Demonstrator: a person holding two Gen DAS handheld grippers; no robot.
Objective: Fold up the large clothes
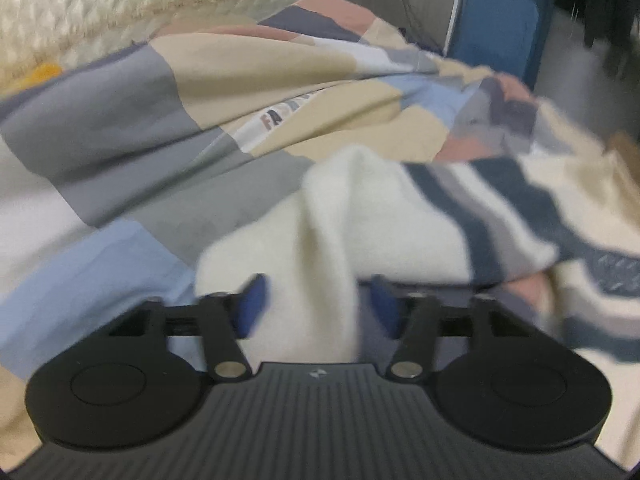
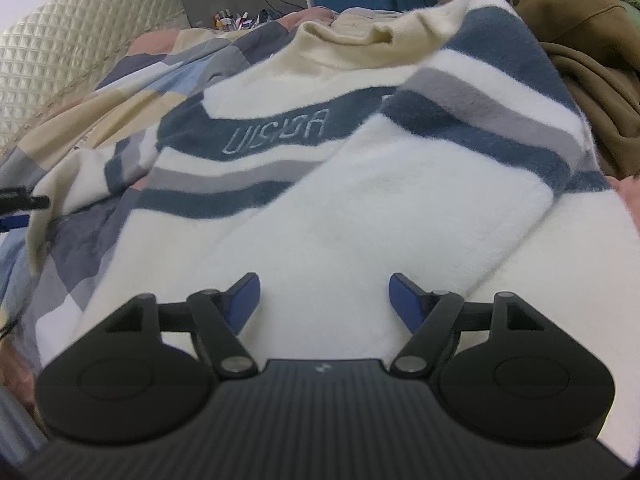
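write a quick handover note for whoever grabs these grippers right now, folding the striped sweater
Left gripper: jaws apart around a raised white fold of the striped sweater; the blur hides whether the pads pinch it.
Right gripper: open, holding nothing, over the sweater's white lower part.
Sweater lies on the patchwork bedding, one sleeve already folded across the chest. A brown hoodie sits beyond it.
Left: bring the other side in, then fold the body.
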